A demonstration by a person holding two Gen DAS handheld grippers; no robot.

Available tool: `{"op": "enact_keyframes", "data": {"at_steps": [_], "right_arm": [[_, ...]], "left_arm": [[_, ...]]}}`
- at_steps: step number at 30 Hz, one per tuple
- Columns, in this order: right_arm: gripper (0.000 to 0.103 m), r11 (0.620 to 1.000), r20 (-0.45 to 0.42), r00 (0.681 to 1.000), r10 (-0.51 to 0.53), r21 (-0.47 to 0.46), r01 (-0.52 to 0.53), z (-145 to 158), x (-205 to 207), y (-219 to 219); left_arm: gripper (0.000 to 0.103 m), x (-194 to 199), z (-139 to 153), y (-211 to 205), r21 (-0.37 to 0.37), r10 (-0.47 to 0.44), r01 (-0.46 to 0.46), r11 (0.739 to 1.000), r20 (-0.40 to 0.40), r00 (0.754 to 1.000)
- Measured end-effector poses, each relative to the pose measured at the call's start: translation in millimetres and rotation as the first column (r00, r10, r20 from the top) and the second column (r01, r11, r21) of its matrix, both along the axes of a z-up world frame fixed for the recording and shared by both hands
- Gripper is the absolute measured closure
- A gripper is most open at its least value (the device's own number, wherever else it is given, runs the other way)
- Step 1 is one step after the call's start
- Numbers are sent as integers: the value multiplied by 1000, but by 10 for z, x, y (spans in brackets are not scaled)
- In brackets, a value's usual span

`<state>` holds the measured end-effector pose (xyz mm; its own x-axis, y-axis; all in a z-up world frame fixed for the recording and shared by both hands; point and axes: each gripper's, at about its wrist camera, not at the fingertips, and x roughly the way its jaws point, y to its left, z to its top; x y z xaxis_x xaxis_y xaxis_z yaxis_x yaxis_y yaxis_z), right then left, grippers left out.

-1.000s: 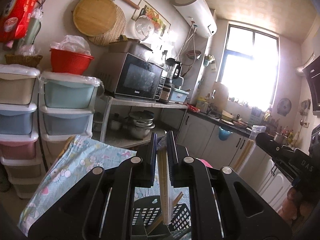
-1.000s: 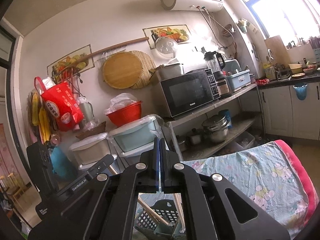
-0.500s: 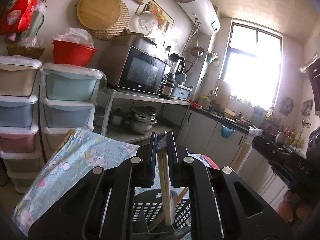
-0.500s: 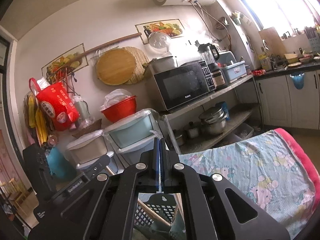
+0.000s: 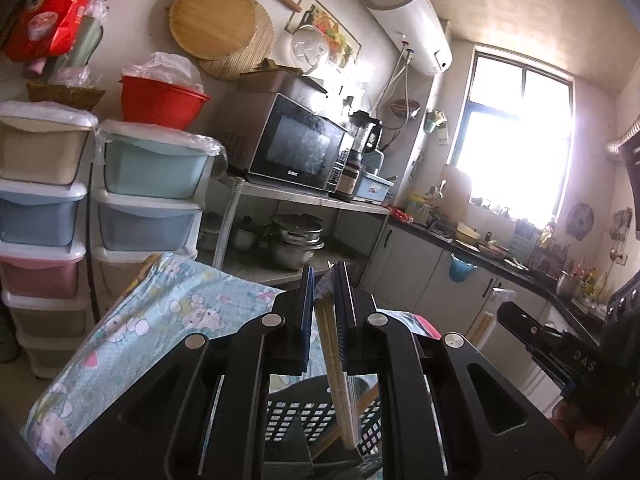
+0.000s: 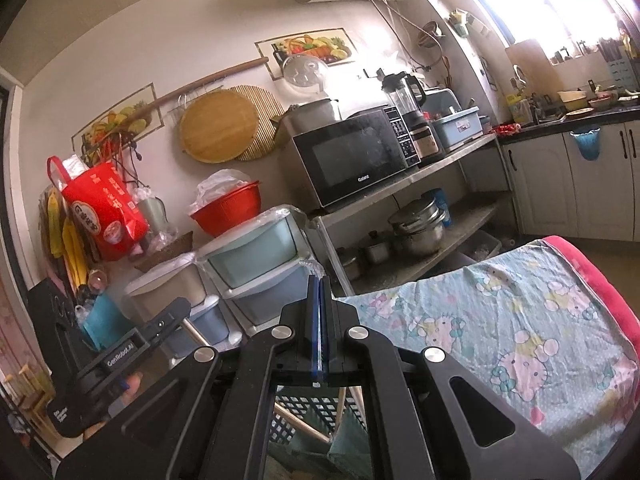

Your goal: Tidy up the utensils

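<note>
My left gripper (image 5: 325, 280) is shut on a plastic-wrapped pair of wooden chopsticks (image 5: 336, 368). They hang down between the fingers, and their lower end reaches into a dark slotted utensil basket (image 5: 304, 412) just below. My right gripper (image 6: 319, 286) is shut tight on a thin strip of clear plastic wrap (image 6: 314, 270) that sticks out above its tips. The same basket (image 6: 308, 412) sits under it with wooden chopsticks (image 6: 300, 424) leaning inside. The right gripper also shows at the right edge of the left wrist view (image 5: 532, 328).
The basket stands on a table with a blue cartoon-print cloth (image 6: 520, 320). Stacked plastic drawers (image 5: 148, 200), a steel shelf with a microwave (image 5: 296, 148) and pots (image 5: 296, 240) lie behind. Kitchen cabinets (image 5: 420, 268) run to the right.
The left view has tilted and the room has shifted. The wrapped chopsticks stay clamped over the basket. The right gripper stays shut and has drifted a little.
</note>
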<state>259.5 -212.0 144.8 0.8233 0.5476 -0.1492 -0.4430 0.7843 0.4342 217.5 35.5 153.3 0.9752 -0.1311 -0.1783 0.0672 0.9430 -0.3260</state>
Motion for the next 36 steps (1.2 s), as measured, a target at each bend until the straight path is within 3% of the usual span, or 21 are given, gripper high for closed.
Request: {"op": "enact_keyframes", "data": {"at_steps": [10, 26, 28, 29, 31, 33, 36], "right_arm": [[102, 1000, -32, 999, -6, -7, 6, -140, -11, -11], [101, 999, -107, 994, -14, -36, 10, -424, -139, -61], [92, 999, -119, 993, -22, -34, 18, -454, -151, -101], [89, 999, -124, 992, -28, -32, 25, -469, -164, -130], [73, 999, -131, 991, -39, -27, 36, -488, -189, -170], [69, 999, -136, 989, -50, -27, 46, -519, -231, -216], [65, 998, -149, 987, -55, -36, 50, -566, -272, -257]], "left_arm": [[96, -20, -64, 149, -21, 27, -28, 999, -19, 999], [96, 27, -363, -41, 4, -18, 19, 1000, -97, 995], [95, 17, -384, -47, 3, -19, 19, 1000, -103, 994], [93, 10, -393, -45, 2, -19, 19, 1000, -107, 994], [72, -19, -408, -34, -1, -19, 19, 1000, -111, 994], [60, -50, -419, -27, -6, -21, 20, 1000, -114, 993], [51, -92, -453, -7, -13, -19, 17, 1000, -123, 992]]}}
